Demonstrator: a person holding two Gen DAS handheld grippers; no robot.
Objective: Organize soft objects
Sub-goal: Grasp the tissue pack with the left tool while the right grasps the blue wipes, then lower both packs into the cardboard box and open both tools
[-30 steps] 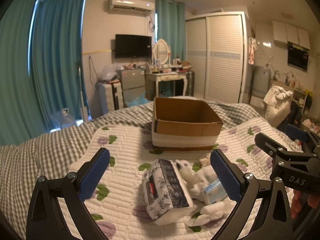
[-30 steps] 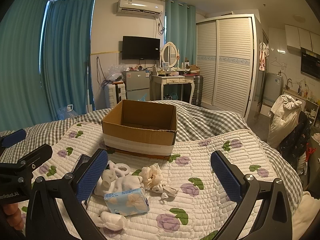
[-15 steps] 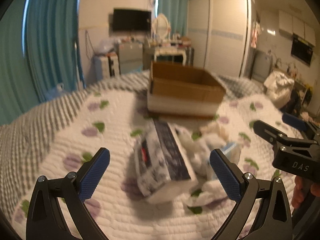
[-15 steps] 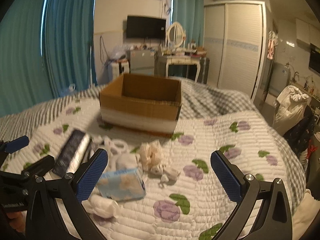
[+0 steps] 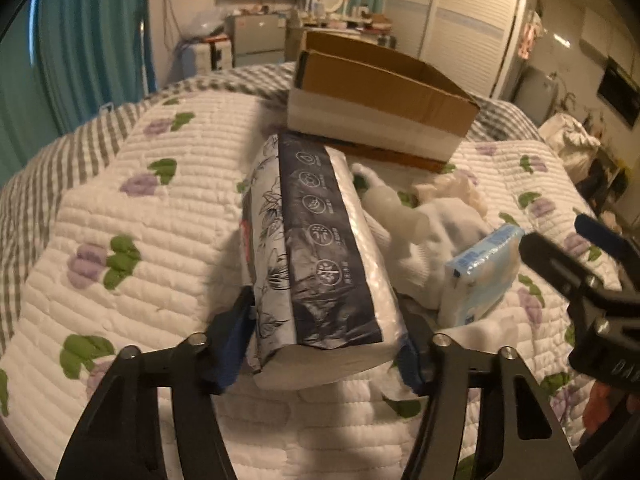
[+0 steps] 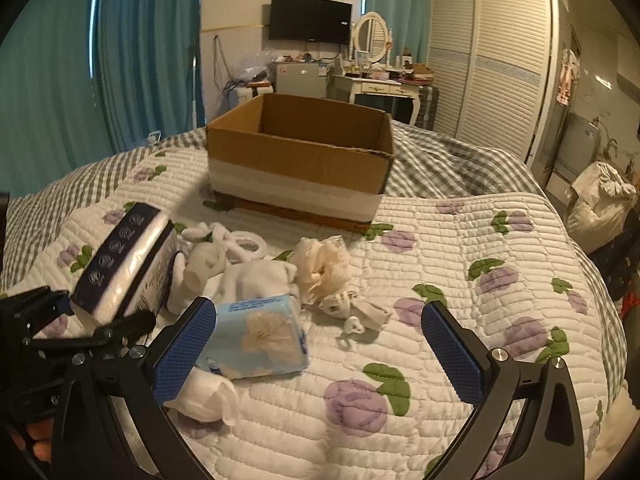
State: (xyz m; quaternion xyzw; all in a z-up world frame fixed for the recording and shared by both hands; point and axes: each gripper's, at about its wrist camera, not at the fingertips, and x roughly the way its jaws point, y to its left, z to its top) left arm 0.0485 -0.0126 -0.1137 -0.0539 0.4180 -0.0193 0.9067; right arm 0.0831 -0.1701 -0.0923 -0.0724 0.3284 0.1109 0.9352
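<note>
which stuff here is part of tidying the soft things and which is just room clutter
Job:
- tissue pack, clamped in left gripper
- blue tissue packet
- white socks
- cream mesh puff
- cardboard box
- right gripper, open

Lying about:
- TV
- dressing table
- wardrobe
- curtains

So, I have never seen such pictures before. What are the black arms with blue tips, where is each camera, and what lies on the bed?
There is no robot. A person holds one pair of tongs in each hand, and a wide-angle camera on each looks forward along its two fingers. In the left view, the left tongs have shut on a tissue pack with a dark band. In the right view, the right tongs are open and hold nothing. On the quilt lie a blue tissue packet, white socks and a cream mesh puff. Behind them stands an open cardboard box.
</note>
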